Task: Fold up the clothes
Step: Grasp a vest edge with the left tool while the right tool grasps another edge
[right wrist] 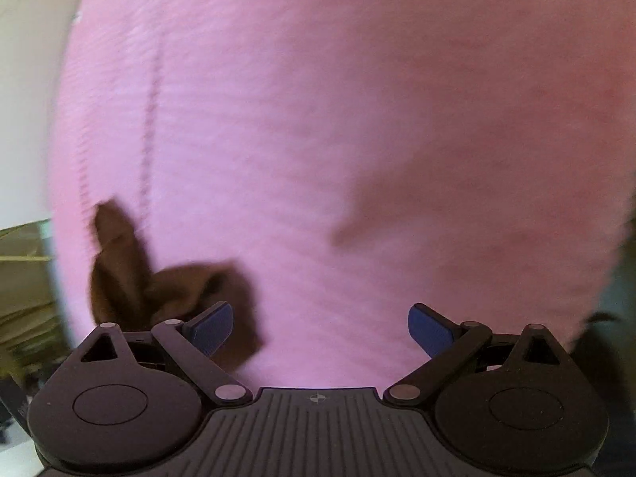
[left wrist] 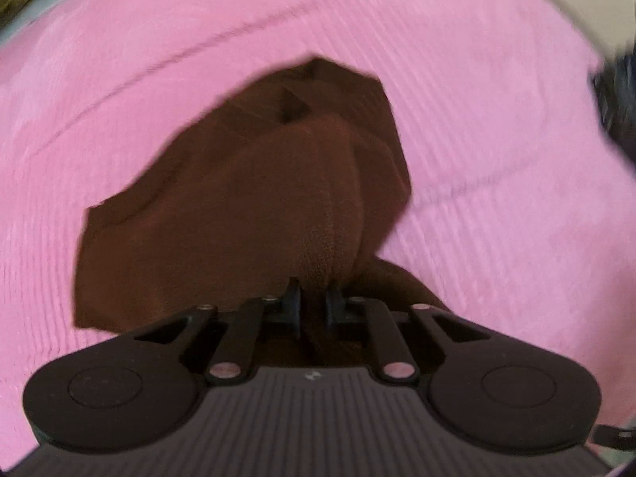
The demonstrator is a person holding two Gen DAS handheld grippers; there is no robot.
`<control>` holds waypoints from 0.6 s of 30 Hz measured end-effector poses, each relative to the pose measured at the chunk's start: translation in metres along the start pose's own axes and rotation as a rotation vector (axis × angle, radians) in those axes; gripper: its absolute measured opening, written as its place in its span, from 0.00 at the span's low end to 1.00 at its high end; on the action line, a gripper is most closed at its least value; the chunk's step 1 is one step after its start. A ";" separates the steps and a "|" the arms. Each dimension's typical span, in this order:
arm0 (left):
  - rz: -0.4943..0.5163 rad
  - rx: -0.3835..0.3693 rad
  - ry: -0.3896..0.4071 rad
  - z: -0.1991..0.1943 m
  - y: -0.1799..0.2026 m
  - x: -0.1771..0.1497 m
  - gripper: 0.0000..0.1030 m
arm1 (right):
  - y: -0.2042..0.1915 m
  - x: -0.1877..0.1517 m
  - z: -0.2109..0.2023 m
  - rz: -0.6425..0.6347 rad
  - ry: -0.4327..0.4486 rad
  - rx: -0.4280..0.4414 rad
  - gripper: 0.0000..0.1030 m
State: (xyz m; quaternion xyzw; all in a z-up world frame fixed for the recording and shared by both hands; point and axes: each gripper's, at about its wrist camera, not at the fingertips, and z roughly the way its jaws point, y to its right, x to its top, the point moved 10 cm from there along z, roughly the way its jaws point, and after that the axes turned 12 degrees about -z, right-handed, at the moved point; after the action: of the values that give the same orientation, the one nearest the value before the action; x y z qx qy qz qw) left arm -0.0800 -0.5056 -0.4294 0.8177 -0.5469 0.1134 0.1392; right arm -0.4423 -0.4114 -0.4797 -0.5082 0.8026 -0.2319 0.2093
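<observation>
A dark brown cloth (left wrist: pixel 246 198) lies bunched on a pink ribbed blanket (left wrist: pixel 477 99). My left gripper (left wrist: pixel 314 302) is shut on a raised fold of this brown cloth, which runs up between the two pads. In the right wrist view the same brown cloth (right wrist: pixel 159 290) shows at the lower left, crumpled, partly behind the left finger. My right gripper (right wrist: pixel 320 330) stands open above the pink blanket (right wrist: pixel 357 139), with its blue pads (right wrist: pixel 212 328) wide apart and nothing between them.
The pink blanket fills most of both views. A pale edge (left wrist: pixel 576 4) curves along the upper right in the left wrist view, with a dark object (left wrist: pixel 616 103) at the right. Olive-coloured fabric (right wrist: pixel 24 278) and a pale wall (right wrist: pixel 31 79) lie beyond the blanket's left side.
</observation>
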 end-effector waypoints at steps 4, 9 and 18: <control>-0.077 -0.062 0.039 -0.040 -0.041 0.013 0.08 | -0.035 -0.016 0.035 -0.040 -0.010 0.078 0.75; -0.133 -0.133 0.018 -0.045 -0.059 0.011 0.08 | -0.046 -0.019 0.079 0.020 0.016 0.072 0.40; -0.285 -0.286 0.055 -0.081 -0.097 0.033 0.07 | -0.105 0.025 0.051 -0.255 0.124 0.006 0.04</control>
State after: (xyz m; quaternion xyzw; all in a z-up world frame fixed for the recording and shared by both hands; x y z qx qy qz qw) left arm 0.0196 -0.4709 -0.3527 0.8553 -0.4321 0.0360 0.2835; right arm -0.3473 -0.4815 -0.4617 -0.5900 0.7422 -0.2901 0.1297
